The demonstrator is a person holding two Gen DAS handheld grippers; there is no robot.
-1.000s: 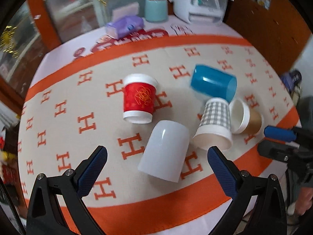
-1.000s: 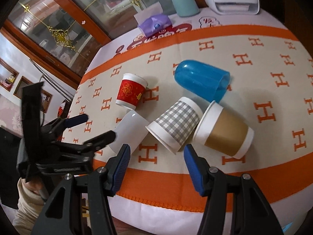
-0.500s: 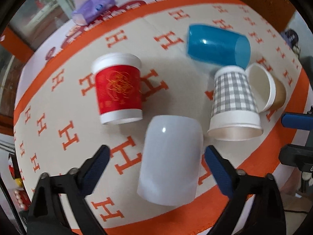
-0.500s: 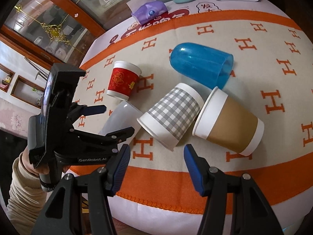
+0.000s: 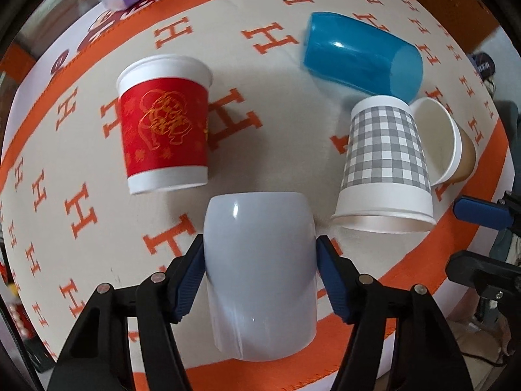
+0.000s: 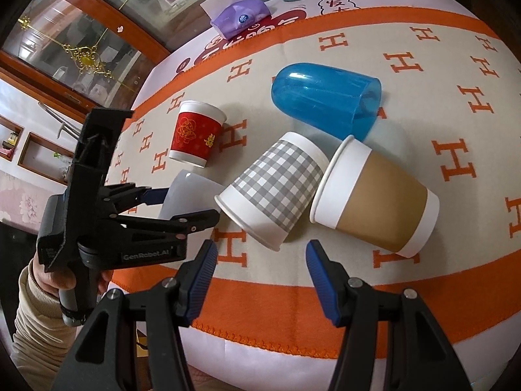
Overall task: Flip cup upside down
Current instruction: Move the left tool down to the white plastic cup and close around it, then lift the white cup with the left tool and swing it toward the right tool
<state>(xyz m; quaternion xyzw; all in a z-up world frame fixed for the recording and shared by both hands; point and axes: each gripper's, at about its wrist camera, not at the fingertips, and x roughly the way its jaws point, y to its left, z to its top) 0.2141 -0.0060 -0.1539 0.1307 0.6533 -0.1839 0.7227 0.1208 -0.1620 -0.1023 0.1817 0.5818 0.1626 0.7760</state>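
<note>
grasp step: my left tool [image 5: 260,277] has its pads against both flanks of the white cup [image 5: 260,280], lying sideways at 6 o'clock on the table [image 5: 293,150]. right tool [image 6: 260,277] open, empty. next: lift, rotate mouth-down.

Left claw [image 5: 260,260]: matte black plastic arms, angular, with open triangular cut-outs near the base. Fingers [image 5: 187,280] faced with blue ribbed pads. Silver round screw heads at the pivots, two visible per arm.

Right claw [image 6: 259,270]: same build, with black arms, blue ribbed pads [image 6: 320,273] and silver screws at the joints.

From the right wrist view, the left unit's black body carries pale lettering "GenRobot.AI" on its side, a tall black upright mount above, and a round grey-black handle below.

Left hand [image 6: 63,280]: bare skin, fingers partly hidden by the handle. Cream ribbed knit sleeve [image 6: 31,322] at the wrist.
</note>
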